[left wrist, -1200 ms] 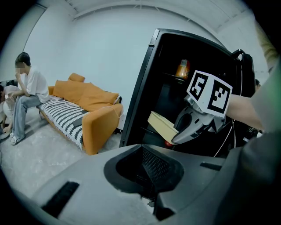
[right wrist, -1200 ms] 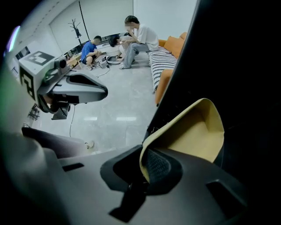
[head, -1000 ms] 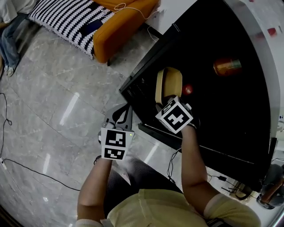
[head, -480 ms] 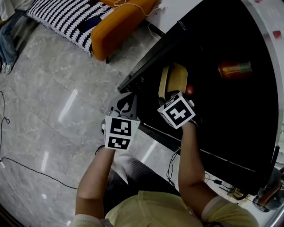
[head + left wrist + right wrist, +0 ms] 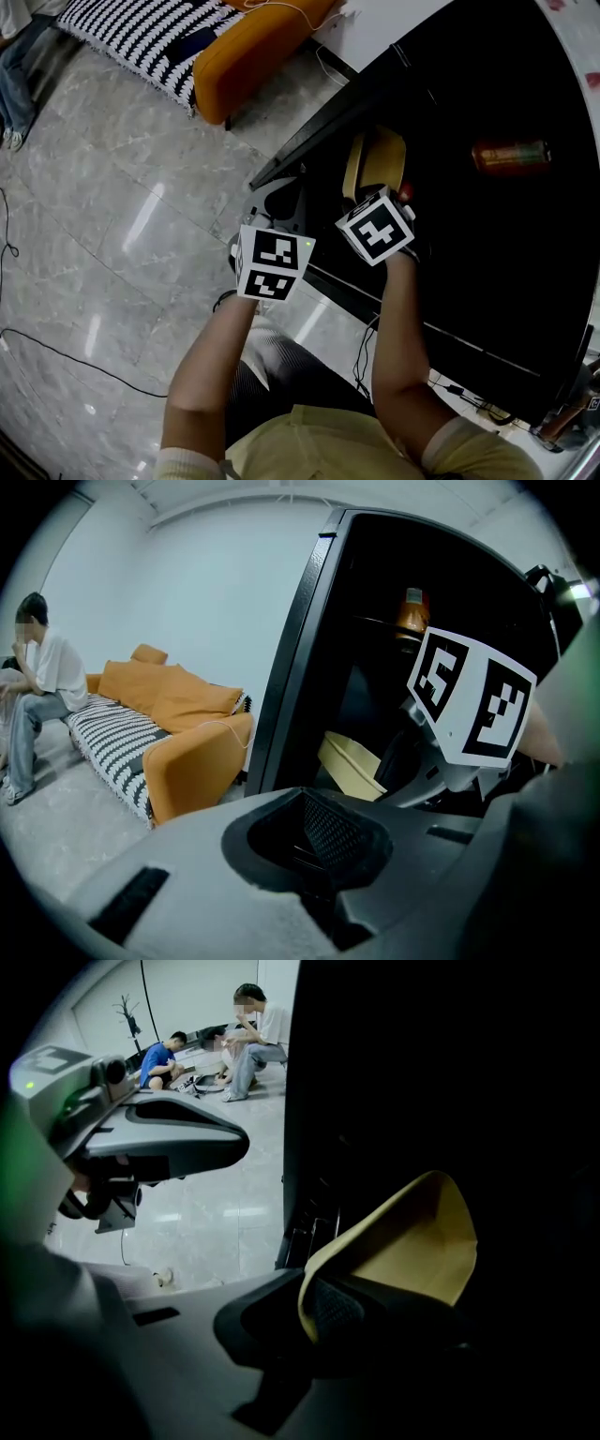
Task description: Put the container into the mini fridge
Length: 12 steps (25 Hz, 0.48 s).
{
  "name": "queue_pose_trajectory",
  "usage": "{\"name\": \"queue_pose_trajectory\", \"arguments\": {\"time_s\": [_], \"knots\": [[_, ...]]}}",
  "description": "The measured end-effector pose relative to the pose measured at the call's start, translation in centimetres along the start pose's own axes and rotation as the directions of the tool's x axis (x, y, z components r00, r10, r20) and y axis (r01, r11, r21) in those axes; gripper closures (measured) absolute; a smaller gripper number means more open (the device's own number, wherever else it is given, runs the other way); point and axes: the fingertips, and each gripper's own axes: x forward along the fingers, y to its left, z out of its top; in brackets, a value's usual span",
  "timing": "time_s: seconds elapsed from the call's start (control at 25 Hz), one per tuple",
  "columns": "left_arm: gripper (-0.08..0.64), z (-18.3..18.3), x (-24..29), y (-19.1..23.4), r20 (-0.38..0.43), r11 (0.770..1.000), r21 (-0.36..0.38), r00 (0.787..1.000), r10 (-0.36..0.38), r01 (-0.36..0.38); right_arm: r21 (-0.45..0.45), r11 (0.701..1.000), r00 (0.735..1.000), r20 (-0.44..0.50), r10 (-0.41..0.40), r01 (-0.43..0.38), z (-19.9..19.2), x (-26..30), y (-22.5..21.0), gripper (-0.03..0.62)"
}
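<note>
A tan open container (image 5: 375, 157) is tipped on its side, and my right gripper (image 5: 373, 191) is shut on its rim. It is inside the dark opening of the black mini fridge (image 5: 469, 262). In the right gripper view the container (image 5: 412, 1251) fills the space ahead of the right gripper (image 5: 319, 1312). My left gripper (image 5: 275, 199) hangs shut and empty just left of the fridge's front edge. From the left gripper (image 5: 319, 846) I see the container (image 5: 352, 766) and the right gripper's marker cube (image 5: 473, 705).
An orange bottle (image 5: 511, 155) lies deeper in the fridge, and a small red thing (image 5: 403, 192) sits next to the container. An orange sofa (image 5: 253, 47) with a striped blanket (image 5: 141, 37) stands behind. A cable (image 5: 56, 347) runs over the marble floor. People sit far off (image 5: 253, 1035).
Both grippers have moved forward towards the fridge. The container has gone further into the opening. The left gripper has drawn closer beside the right one.
</note>
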Motion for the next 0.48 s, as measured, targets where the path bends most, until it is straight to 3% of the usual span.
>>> {"name": "queue_pose_trajectory", "arguments": {"time_s": [0.28, 0.48], "knots": [[0.538, 1.0, 1.5, -0.1, 0.008, 0.999, 0.038, 1.0, -0.004, 0.003, 0.033, 0.998, 0.996, -0.066, -0.059, 0.062, -1.2, 0.4, -2.2, 0.558], [0.538, 1.5, 1.7, 0.2, 0.024, 1.0, 0.027, 1.0, -0.007, 0.007, 0.047, 0.995, 0.996, -0.014, -0.088, 0.088, -0.1, 0.0, -3.2, 0.557]]}}
